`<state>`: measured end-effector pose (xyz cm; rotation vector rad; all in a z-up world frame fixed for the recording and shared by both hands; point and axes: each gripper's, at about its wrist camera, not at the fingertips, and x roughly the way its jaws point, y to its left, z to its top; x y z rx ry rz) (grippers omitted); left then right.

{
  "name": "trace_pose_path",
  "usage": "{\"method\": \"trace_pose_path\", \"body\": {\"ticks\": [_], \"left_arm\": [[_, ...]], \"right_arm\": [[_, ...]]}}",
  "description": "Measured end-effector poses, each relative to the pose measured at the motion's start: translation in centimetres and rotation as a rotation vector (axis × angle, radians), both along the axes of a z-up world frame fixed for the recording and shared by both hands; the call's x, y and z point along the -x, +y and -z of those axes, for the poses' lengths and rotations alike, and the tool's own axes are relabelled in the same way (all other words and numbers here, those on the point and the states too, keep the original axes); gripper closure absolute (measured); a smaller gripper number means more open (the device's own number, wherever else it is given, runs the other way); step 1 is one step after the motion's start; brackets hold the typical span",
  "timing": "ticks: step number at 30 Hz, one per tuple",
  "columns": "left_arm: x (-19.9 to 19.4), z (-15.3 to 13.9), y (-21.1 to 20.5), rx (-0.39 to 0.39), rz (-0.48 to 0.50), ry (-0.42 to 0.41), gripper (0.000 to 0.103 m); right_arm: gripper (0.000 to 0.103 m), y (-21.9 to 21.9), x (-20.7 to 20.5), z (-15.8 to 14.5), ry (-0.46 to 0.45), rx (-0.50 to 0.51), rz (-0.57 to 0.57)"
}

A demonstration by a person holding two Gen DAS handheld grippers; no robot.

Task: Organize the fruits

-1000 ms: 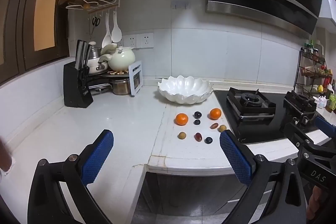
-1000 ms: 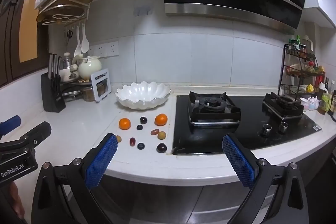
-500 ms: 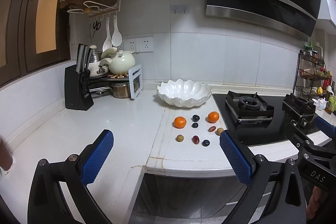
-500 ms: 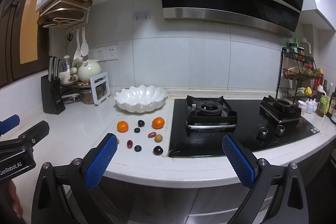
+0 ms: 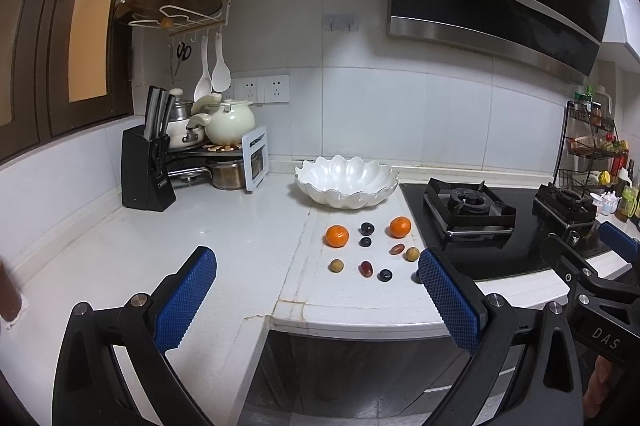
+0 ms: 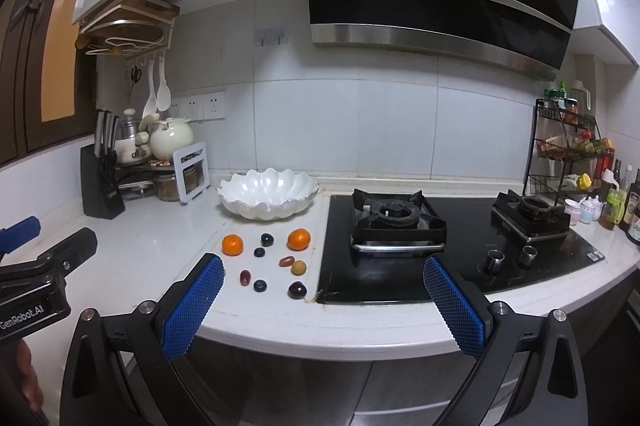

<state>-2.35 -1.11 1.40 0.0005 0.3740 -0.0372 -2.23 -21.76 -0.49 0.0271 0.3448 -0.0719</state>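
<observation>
On white tabletop (image 6: pixel 152 250), beside gas hob (image 6: pixel 440 250): two tangerines (image 6: pixel 233 244), small dark and brown fruits loose before empty scalloped white bowl (image 6: pixel 267 199). My left gripper (image 5: pixel 316 290) and right gripper (image 6: pixel 324 300) off tabletop edge, jaws wide apart, holding nothing.

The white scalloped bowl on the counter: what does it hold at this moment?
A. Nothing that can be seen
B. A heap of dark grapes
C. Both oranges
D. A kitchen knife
A: the white scalloped bowl shows only bare white walls inside, while both oranges and the small dark fruits lie on the counter in front of it.
</observation>
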Motion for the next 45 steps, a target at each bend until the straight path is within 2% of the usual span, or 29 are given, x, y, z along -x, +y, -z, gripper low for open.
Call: {"method": "trace_pose_path", "body": {"ticks": [45], "left_arm": [[0.28,-0.49,0.11,-0.004,0.000,-0.007,0.000]], "right_arm": [[0.001,0.33,-0.11,-0.10,-0.006,-0.001,-0.022]]}}
